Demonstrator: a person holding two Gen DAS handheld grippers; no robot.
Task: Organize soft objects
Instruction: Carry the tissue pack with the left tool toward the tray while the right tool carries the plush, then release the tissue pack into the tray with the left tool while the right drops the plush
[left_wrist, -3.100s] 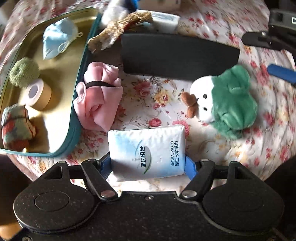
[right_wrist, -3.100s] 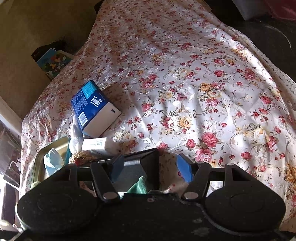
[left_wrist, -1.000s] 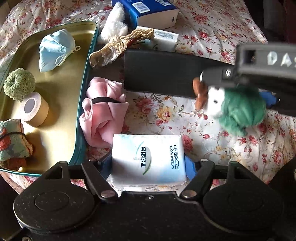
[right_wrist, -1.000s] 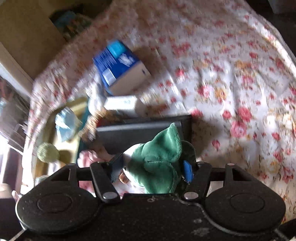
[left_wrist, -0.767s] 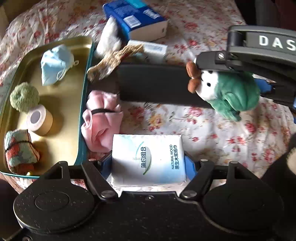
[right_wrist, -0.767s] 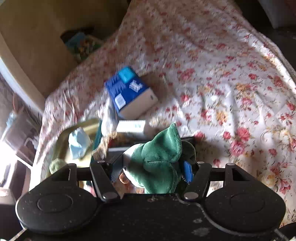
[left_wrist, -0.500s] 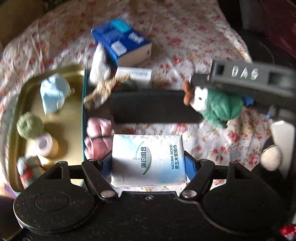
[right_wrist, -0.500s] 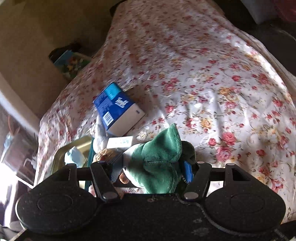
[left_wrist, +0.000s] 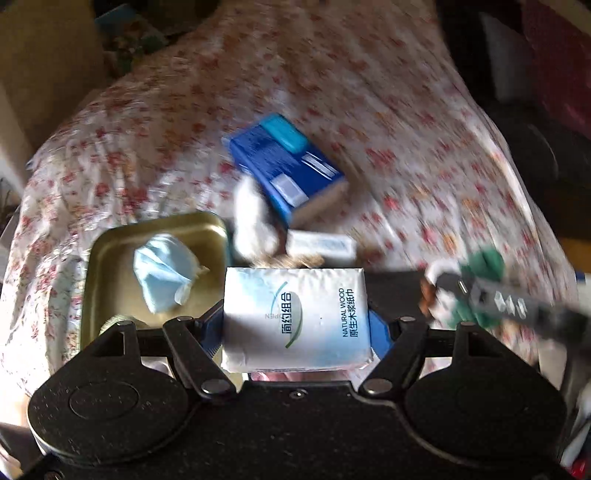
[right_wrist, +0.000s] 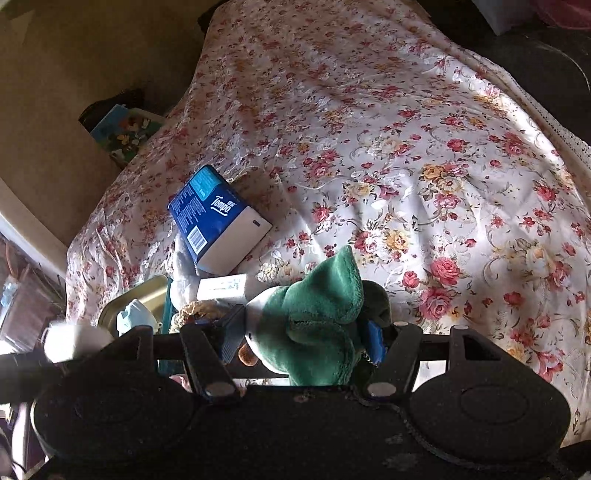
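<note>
My left gripper (left_wrist: 297, 326) is shut on a white and pale blue tissue pack (left_wrist: 295, 317), held in the air above the flowered bed. Beyond it lies a gold tray (left_wrist: 110, 258) with a teal rim, holding a blue face mask (left_wrist: 164, 273). My right gripper (right_wrist: 303, 339) is shut on a green and white plush toy (right_wrist: 317, 317), also lifted off the bed. That toy (left_wrist: 476, 288) and the right gripper's body show blurred at the right of the left wrist view. The pink cloth under the left gripper is mostly hidden.
A blue Tempo tissue box (right_wrist: 216, 230) lies on the flowered bedspread (right_wrist: 424, 166), with a white fluffy thing (left_wrist: 253, 221) and a small white pack (right_wrist: 221, 286) beside it. A black flat case (left_wrist: 395, 286) lies behind the held pack. A dark edge runs along the bed's right side.
My left gripper has risen with the tissue pack, so the tray and bed look farther away. The right gripper holds the plush toy about where it was, slightly turned.
</note>
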